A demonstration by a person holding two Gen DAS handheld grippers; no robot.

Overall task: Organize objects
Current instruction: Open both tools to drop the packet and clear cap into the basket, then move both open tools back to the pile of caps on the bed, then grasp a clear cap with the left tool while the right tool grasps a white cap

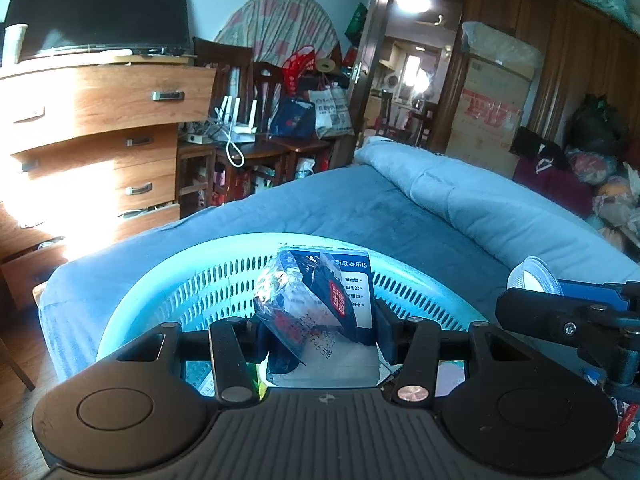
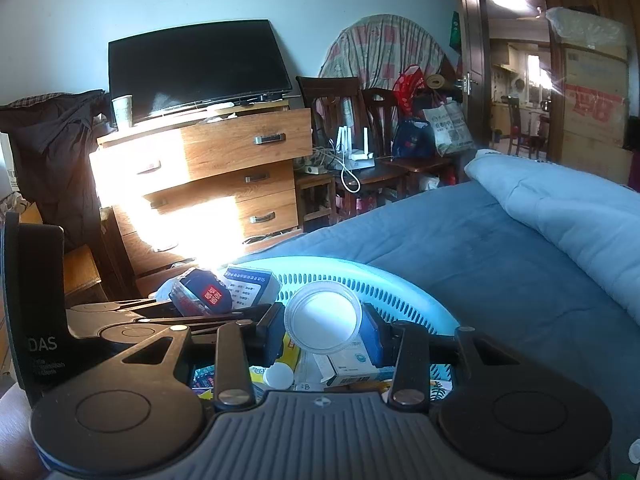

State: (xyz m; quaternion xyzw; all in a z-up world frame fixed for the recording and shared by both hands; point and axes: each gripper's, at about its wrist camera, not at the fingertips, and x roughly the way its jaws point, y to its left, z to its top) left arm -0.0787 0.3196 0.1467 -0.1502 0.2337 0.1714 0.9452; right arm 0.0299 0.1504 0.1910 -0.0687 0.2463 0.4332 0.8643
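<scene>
My left gripper (image 1: 322, 334) is shut on a dark blue plastic-wrapped packet (image 1: 316, 300) with a red label, held over the light blue perforated basket (image 1: 180, 280) on the bed. My right gripper (image 2: 323, 326) is shut on a clear round plastic lid (image 2: 323, 322), also above the basket (image 2: 400, 284). The packet shows in the right wrist view (image 2: 208, 294) at the left, and the lid in the left wrist view (image 1: 534, 276) at the right. Inside the basket lie a small white box (image 2: 356, 368), a white cap (image 2: 279, 374) and papers.
The basket sits on a blue bed (image 1: 360, 208) with a folded light blue duvet (image 1: 480, 196) to the right. A wooden dresser (image 1: 92, 128) with a TV (image 1: 100, 8) stands at the left; chairs, bags and a router table stand behind.
</scene>
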